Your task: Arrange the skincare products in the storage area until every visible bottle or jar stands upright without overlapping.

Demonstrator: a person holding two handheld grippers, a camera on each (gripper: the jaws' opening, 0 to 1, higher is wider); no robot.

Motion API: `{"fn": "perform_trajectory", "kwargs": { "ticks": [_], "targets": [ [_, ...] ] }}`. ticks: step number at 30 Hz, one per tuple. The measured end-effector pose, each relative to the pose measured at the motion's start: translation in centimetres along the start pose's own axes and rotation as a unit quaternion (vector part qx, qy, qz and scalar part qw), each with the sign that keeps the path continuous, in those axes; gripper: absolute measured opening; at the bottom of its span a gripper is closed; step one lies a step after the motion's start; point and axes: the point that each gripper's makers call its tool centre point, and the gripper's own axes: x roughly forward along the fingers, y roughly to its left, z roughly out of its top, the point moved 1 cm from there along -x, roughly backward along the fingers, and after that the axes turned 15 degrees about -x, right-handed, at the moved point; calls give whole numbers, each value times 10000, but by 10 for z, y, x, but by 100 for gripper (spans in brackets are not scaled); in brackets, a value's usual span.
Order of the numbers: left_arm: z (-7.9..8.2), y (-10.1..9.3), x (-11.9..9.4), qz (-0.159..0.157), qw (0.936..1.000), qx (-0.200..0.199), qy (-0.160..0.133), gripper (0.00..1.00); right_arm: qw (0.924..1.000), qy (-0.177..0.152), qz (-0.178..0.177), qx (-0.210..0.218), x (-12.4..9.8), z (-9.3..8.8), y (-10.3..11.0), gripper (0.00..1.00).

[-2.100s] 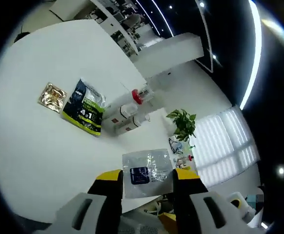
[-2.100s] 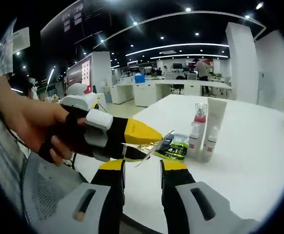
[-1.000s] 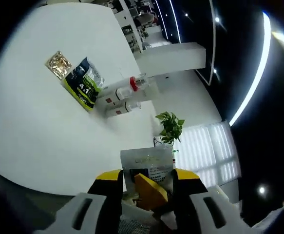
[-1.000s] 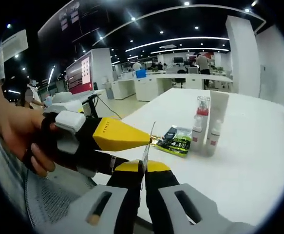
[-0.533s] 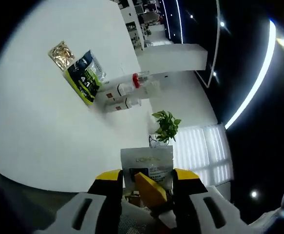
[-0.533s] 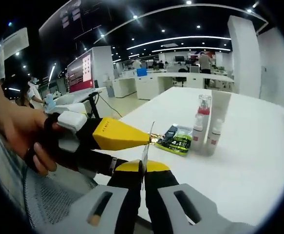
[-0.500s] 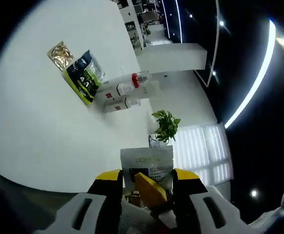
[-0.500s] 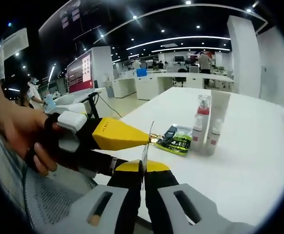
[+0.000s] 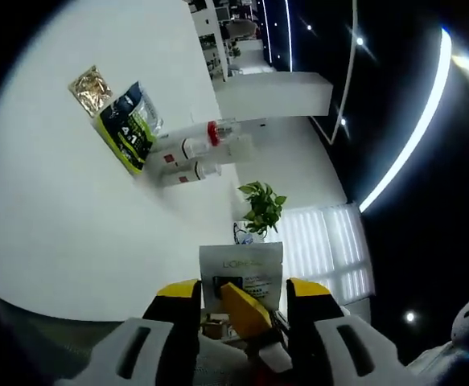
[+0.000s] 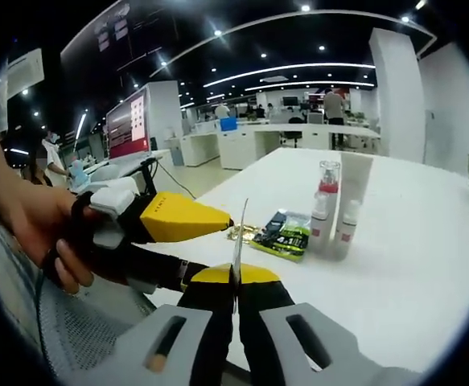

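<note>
**Holding a sachet off the table edge, bottles well ahead**

Right gripper (image 10: 236, 283) has its jaws pinched flat on a thin sachet (image 10: 238, 241), seen edge-on as a sliver rising from between the yellow tips. Left gripper view shows the same sachet (image 9: 241, 269) face-on, sitting between the left gripper (image 9: 242, 293) jaws, which stand apart; a yellow jaw of the right one crosses in front of its lower half. In the right gripper view the left gripper (image 10: 187, 241) comes in from the left, held by a hand (image 10: 37, 233), jaws spread either side of the sachet. Looks like a hand-over with right holding; I can't tell whether the left jaws touch the sachet at all.

Key relation: both tools are off the near edge of the white table (image 10: 427, 265). Everything else sits farther in, ahead and slightly right of the right gripper:
- bottle with a red collar (image 10: 327, 186), upright
- two small white bottles (image 10: 332, 229) just in front of it, upright, close together
- tall white tube (image 10: 354, 186) behind them
- dark-and-green pouch (image 10: 282, 235) lying flat just left of the bottles
- gold sachet (image 10: 240, 233) beside the pouch, partly hidden by the held one

Held sachet's long axis runs along the jaws, pointing toward that cluster. My read: placement means reaching forward over the edge, right gripper carrying. Risk: the free spot is tight next to the bottles.
</note>
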Motion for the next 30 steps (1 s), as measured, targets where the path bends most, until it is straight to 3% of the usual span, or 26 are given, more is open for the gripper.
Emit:
{"fn": "perform_trajectory", "kwargs": {
  "ticks": [8, 19, 23, 30],
  "targets": [
    [7, -3, -6, -118, 9999, 53, -44, 46, 9999, -81, -148, 21, -2, 3, -5, 0],
    [17, 14, -7, 152, 9998, 138, -58, 49, 9998, -88, -202, 25, -3, 2, -7, 0],
    [24, 8, -3, -195, 9994, -153, -260, 51, 9997, -98, -154, 140, -3, 1, -8, 0],
    [25, 3, 2, -371, 9989, -38, -277, 51, 9997, -120, -73, 224, -4, 2, -6, 0]
  ]
}}
